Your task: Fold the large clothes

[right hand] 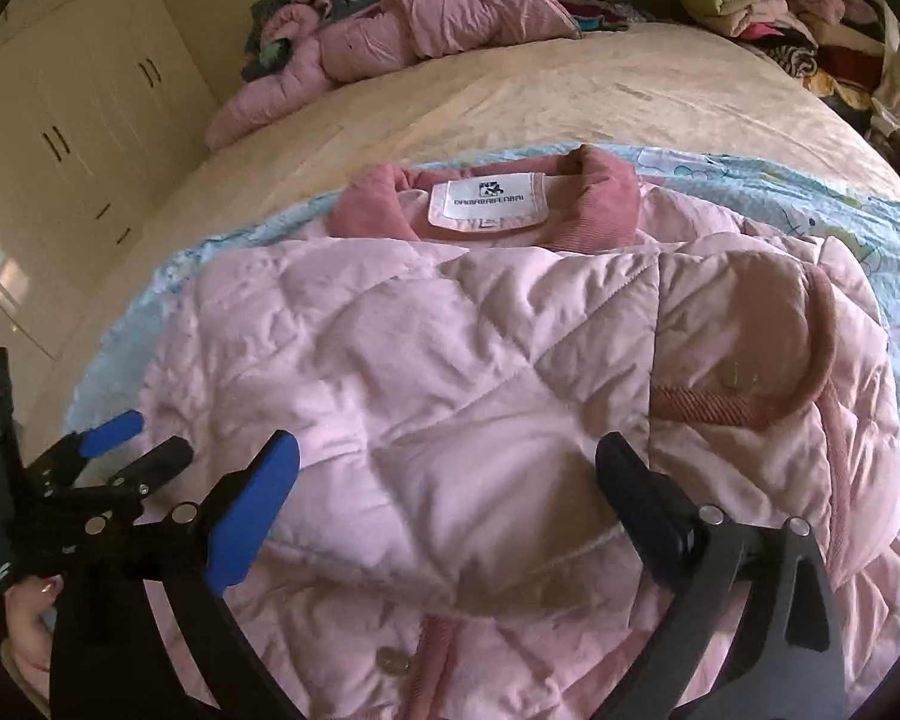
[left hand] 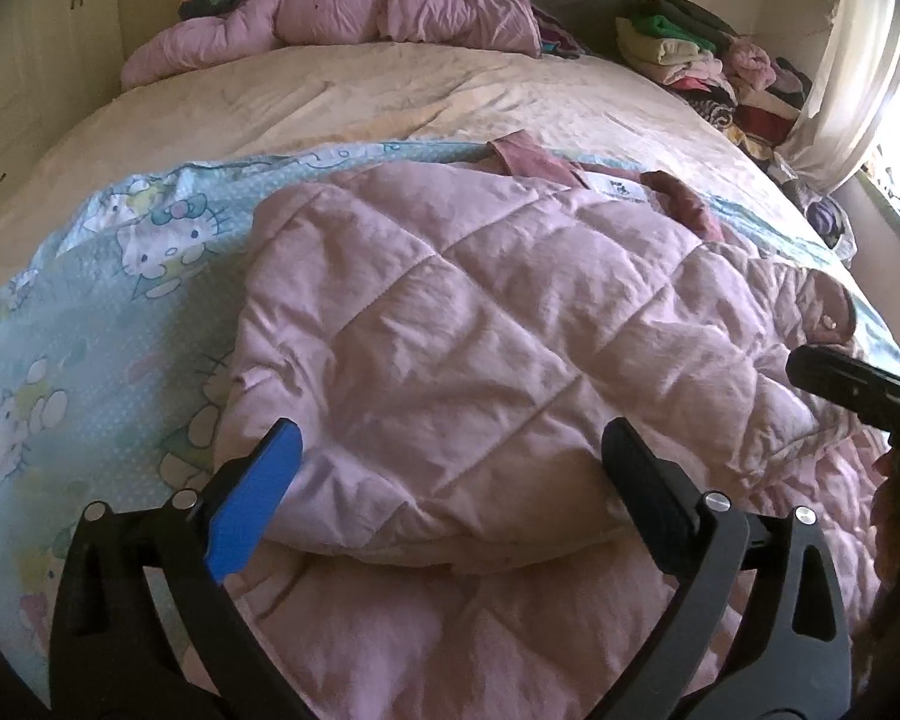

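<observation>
Nearest, the left hand-held gripper (left hand: 450,480) hangs over the folded lower edge of the pink jacket (left hand: 462,312), its jaws wide apart and holding nothing. The right hand-held gripper (right hand: 447,495) is in like state — jaws spread, empty, poised above the same folded edge further along. Whether either fingertip touches the fabric cannot be told.

The jacket lies on a Hello Kitty sheet (left hand: 120,252) spread over the bed (left hand: 390,96), one quilted panel turned over the body, collar (right hand: 606,186) and label (right hand: 489,201) at the far end.

Likely faults from this position:

- Thick padding. The quilted fill will probably spring back, so a fold released without pressure may reopen.
- Shallow bite. If the jaws close on the top layer only, the lower layer stays on the sheet and the fold skews.
- Sheet pickup. The sheet lies directly under the hem; a low grasp may catch it and drag it with the jacket.
- Uneven lift. Both grippers sit near one edge — unequal travel would twist the panel and put the pocket flap (right hand: 768,354) off line.
- Snaps (right hand: 393,657) and ribbed trim may snag a fingertip.

Further off, a second pink garment (left hand: 354,12) lies bunched near the head of the bed, and a clothes pile (left hand: 708,66) stands at the far corner; both are well apart from the work.
</observation>
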Demonstrator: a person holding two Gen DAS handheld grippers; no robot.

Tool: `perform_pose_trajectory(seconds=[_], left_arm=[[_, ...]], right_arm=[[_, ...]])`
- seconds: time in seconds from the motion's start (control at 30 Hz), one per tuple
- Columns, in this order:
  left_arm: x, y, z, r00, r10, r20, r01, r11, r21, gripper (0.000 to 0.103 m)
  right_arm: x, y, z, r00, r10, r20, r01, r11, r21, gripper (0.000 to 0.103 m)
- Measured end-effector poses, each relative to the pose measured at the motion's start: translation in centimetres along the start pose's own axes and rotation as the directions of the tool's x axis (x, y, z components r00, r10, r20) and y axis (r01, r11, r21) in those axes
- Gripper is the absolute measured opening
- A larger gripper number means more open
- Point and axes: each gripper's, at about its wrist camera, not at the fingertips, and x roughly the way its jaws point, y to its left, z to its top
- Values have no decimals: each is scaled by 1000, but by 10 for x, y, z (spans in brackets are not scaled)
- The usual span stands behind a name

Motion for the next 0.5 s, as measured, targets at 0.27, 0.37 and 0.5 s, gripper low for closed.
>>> perform_pose_trajectory(seconds=[0.27, 0.37, 0.5], left_arm=[[-17, -7, 4, 1000, 7, 14, -7, 1000, 21, 94], [-24, -9, 5, 1000, 7, 16, -7, 1000, 13, 93], [-33, -10, 5, 1000, 16, 27, -17, 1000, 15, 93]], right_arm=[[-25, -4, -4, 999, 20, 40, -21, 999, 46, 99], [-31, -4, -4, 999, 23, 48, -26, 998, 55, 99], [-38, -2, -6, 998, 33, 46, -36, 998, 57, 99]])
